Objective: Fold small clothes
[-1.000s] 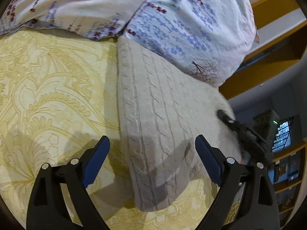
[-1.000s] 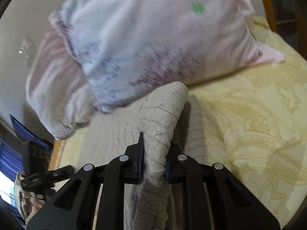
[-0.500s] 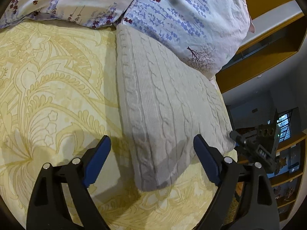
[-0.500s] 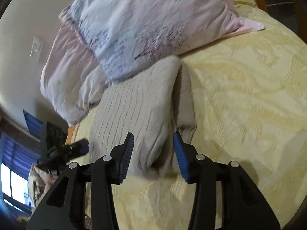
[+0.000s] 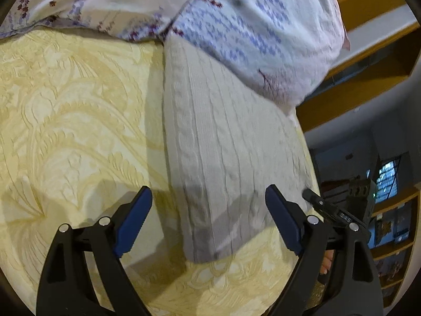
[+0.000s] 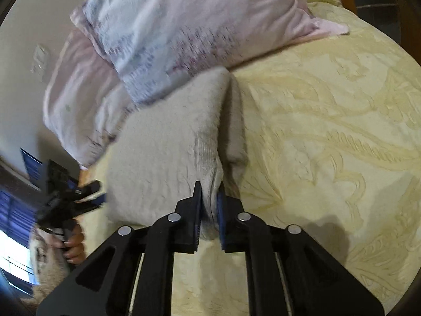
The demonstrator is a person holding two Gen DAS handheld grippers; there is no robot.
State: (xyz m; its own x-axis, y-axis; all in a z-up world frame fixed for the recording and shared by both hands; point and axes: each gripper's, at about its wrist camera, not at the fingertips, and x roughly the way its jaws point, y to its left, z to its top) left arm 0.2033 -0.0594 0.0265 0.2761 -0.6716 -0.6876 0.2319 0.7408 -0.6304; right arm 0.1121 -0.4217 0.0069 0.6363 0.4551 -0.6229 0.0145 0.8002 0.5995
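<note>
The sweater (image 5: 223, 158), a pale cable-knit already folded into a long panel, lies on the yellow bedspread (image 5: 73, 121) with its far end tucked against the pillows (image 5: 263, 34). The left wrist view shows the knit flat, its ribbing running away from the camera and its near corner lying between the fingers of the left gripper (image 5: 208, 210), which hang wide apart above it, holding nothing. That view does not show the thick side edge; the right wrist view does. There the sweater (image 6: 163, 142) rises in a rounded fold along its right side, with a second layer lying just beside it, and the right gripper (image 6: 209, 200) has its fingers pressed together on the near end of that fold. The same view catches the other gripper (image 6: 71, 197) at the sweater's far side, blurred, with a hand (image 6: 75, 247) gripping its handle. Two pillows (image 6: 168, 34), stacked and floral, crowd the head of the bed and overlap the sweater's top end. Beyond the bed edge, the left view shows wooden shelves (image 5: 389, 226) and a lit window (image 5: 386, 179).
</note>
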